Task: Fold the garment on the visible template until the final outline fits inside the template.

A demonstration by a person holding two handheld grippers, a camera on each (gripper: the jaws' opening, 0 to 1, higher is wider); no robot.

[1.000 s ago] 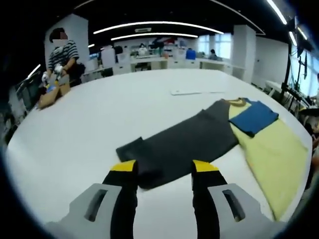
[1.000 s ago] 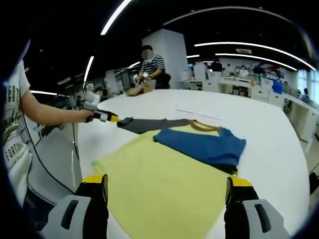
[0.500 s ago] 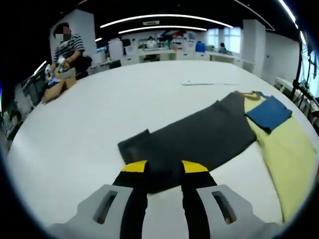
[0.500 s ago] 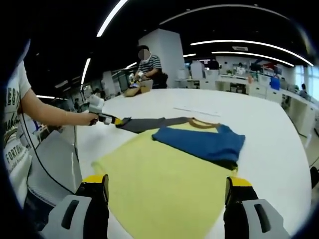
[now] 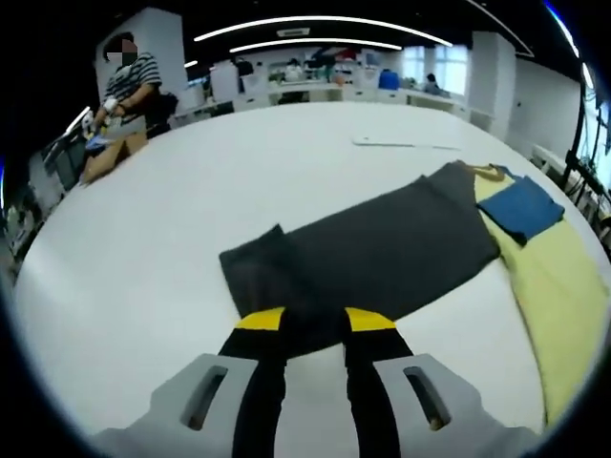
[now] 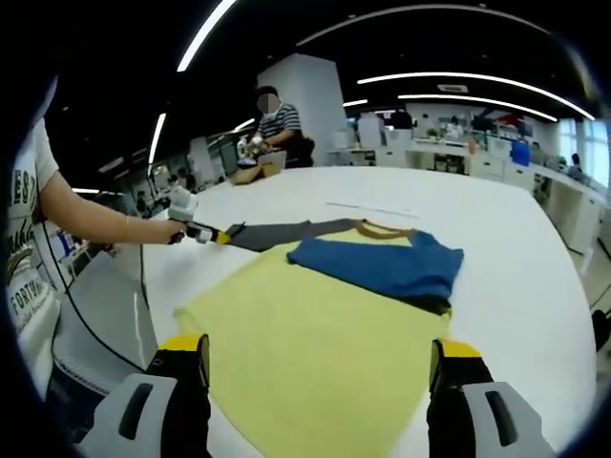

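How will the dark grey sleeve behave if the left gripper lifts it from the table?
The dark grey sleeve lies thin and flat on the table, so it probably droops limply beyond the left gripper. It looks light. Being joined to the yellow shirt, it may drag that along.

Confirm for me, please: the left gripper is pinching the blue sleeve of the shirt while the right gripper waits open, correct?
Not quite: the left gripper is pinching the dark grey sleeve, as the left gripper view shows; the blue sleeve lies folded on the yellow body. The right gripper does wait open.
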